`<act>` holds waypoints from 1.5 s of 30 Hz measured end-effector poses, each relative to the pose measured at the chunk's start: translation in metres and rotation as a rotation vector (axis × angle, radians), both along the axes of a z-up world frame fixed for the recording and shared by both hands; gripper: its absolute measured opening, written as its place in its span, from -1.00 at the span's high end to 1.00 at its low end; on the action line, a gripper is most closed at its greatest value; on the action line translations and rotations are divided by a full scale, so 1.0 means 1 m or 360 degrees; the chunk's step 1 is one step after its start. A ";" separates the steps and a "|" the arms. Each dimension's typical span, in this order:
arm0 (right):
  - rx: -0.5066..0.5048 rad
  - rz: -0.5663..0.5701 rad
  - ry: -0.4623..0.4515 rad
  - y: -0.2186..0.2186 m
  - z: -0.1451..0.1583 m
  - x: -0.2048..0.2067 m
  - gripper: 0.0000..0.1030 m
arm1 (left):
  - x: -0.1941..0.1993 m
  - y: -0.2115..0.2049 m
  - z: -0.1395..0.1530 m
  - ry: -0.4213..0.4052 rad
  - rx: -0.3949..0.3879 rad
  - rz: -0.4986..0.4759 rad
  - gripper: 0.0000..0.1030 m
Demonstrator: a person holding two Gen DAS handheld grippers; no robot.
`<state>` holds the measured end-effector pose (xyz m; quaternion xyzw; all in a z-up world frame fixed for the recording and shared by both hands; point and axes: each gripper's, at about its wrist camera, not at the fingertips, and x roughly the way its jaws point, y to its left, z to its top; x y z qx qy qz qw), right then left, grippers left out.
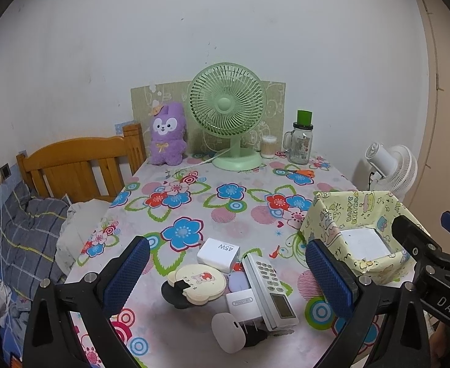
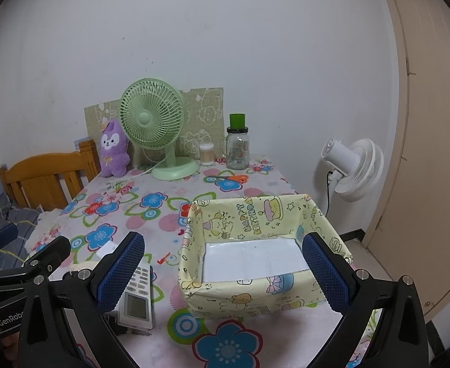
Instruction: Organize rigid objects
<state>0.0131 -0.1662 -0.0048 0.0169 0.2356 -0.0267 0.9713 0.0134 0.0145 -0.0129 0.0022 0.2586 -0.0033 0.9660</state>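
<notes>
Left side of the scene: a wooden headboard (image 1: 81, 165) and grey plaid bedding (image 1: 25, 233) sit against the table's left edge. The table (image 1: 194, 211) carries a floral cloth.

Left gripper (image 1: 228, 273): jaws wide apart, gripping nothing, above the near cluster of small items. Its blue pads (image 1: 127, 276) flank that cluster without touching it.

Cluster, left to right: a round cream compact (image 1: 199, 282) resting partly on a black disc (image 1: 171, 293); a white 45W charger (image 1: 219, 253) just behind it; a lilac case (image 1: 238, 281) wedged between compact and remote; a white plug adapter (image 1: 240, 305); an oval white case (image 1: 228, 331) nearest the camera; a white remote (image 1: 269, 288) lying lengthwise, display end toward the camera, touching the adapter.

Back row along the wall: purple plush (image 1: 167, 135), green fan (image 1: 227, 113), cotton swab tub (image 1: 268, 146), glass jar (image 1: 301, 144) with a green cap. Orange-handled scissors (image 1: 298, 172) lie flat in front of the jar.

Right of the cluster, near but apart from the remote: an open box (image 2: 255, 297) wrapped in yellow birthday paper, with only a white liner showing inside.

Right gripper (image 2: 223, 270): jaws wide apart, holding nothing, above the box's near side, 1 pad over the remote, the other over the box's right wall.

Far right, beyond the table: a white fan (image 2: 352, 168) facing a beige door (image 2: 430, 153).
</notes>
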 end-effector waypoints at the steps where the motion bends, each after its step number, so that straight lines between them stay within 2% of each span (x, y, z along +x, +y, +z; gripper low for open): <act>1: 0.0003 0.0002 0.0003 0.000 0.000 0.000 -1.00 | 0.000 0.001 0.000 0.0001 -0.0005 -0.0002 -0.97; 45: -0.0008 -0.0022 -0.0007 0.004 0.000 0.000 -1.00 | -0.001 0.002 -0.001 0.0003 0.0015 -0.0001 -0.97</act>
